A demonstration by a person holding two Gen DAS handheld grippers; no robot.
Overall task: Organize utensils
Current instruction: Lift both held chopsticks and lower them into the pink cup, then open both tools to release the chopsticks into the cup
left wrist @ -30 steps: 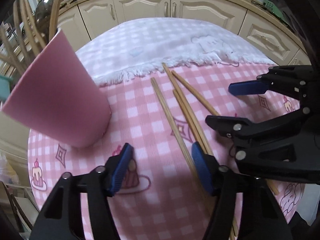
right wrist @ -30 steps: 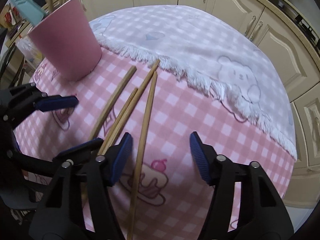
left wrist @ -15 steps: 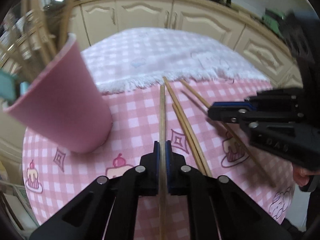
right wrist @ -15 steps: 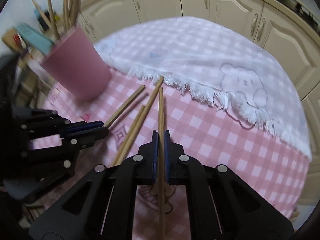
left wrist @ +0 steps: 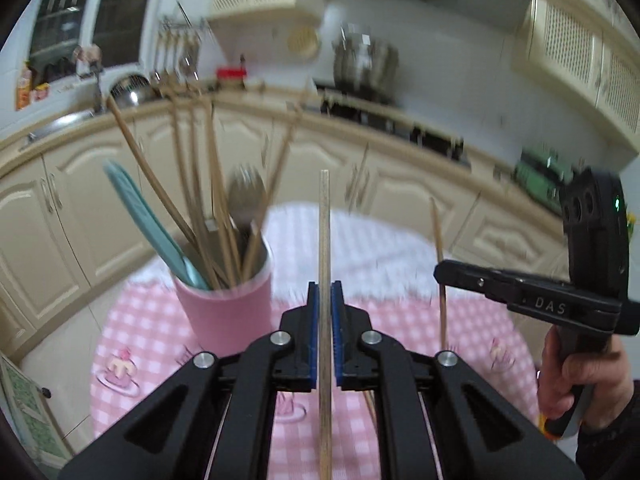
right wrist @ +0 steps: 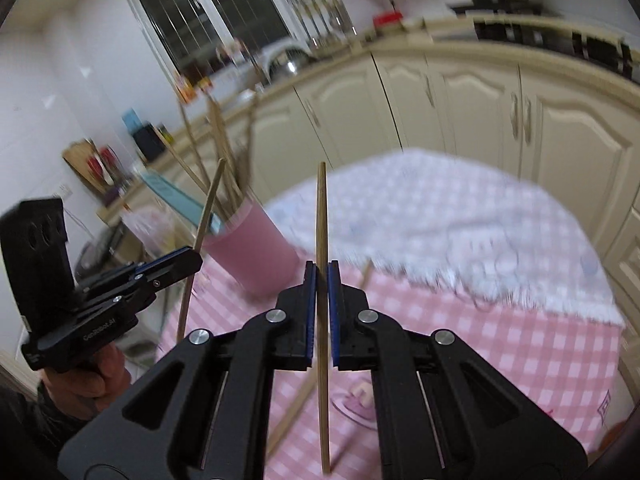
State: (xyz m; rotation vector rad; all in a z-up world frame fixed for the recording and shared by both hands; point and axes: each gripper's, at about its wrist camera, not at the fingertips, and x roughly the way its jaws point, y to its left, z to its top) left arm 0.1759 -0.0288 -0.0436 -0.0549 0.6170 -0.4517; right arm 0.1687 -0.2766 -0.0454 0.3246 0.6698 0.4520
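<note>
My left gripper is shut on a wooden chopstick and holds it upright above the table. My right gripper is shut on another wooden chopstick, also lifted upright. A pink cup stands left of centre, holding several chopsticks, a fork and a teal utensil. The cup also shows in the right wrist view. The right gripper appears in the left wrist view with its chopstick. Loose chopsticks lie on the cloth below.
The round table has a pink checked cloth and a white fringed cloth on its far half. Cream kitchen cabinets and a counter with pots stand behind the table.
Both grippers closed on a chopstick each on the table, then lifted and tilted them upright. The views now look level toward the cabinets instead of down at the cloth.
</note>
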